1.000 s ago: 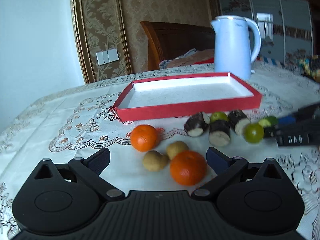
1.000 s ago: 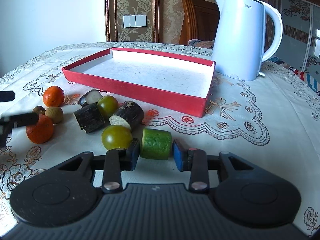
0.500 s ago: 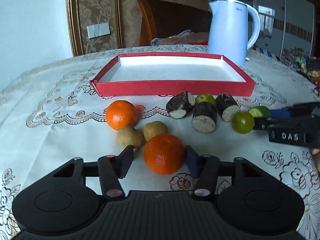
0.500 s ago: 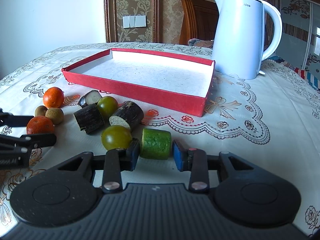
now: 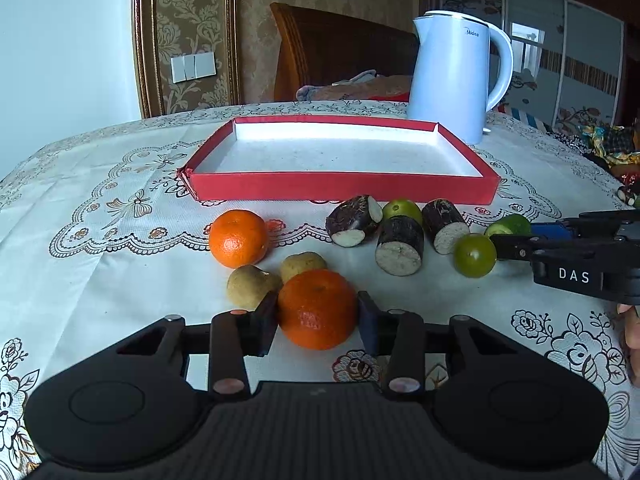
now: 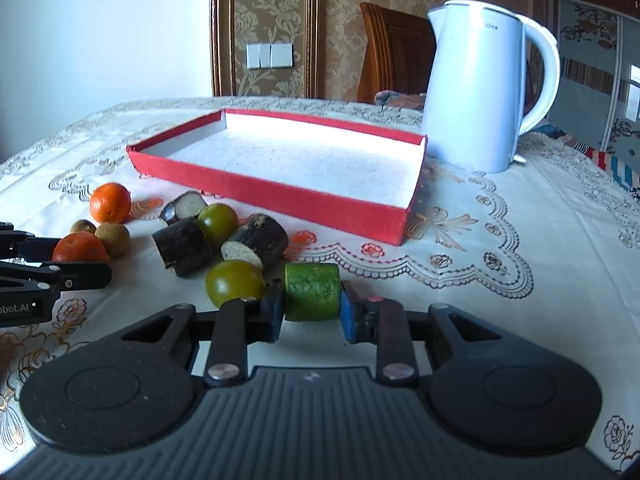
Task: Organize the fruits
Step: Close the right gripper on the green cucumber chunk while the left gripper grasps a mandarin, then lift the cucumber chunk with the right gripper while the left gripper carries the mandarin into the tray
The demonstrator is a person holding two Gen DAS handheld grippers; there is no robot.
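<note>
My left gripper point(image 5: 318, 320) is shut on an orange tangerine point(image 5: 317, 309), low over the tablecloth. A second tangerine point(image 5: 238, 238) and two small brown fruits point(image 5: 252, 285) lie just beyond it. My right gripper point(image 6: 313, 310) is shut on a green cucumber chunk point(image 6: 312, 297). Two green limes point(image 6: 234, 282), point(image 6: 218, 220) and three dark sugarcane pieces point(image 6: 182, 246) lie left of it. The empty red tray point(image 5: 340, 181) stands behind the fruit; it also shows in the right wrist view point(image 6: 280, 196).
A white electric kettle point(image 5: 460, 80) stands at the tray's far right corner, also in the right wrist view point(image 6: 484, 96). A wooden chair point(image 5: 340, 48) stands behind the table. The lace tablecloth point(image 5: 100, 220) covers the table.
My left gripper moved forward around the near tangerine and closed on it. My right gripper stayed shut on the cucumber chunk and rose slightly.
</note>
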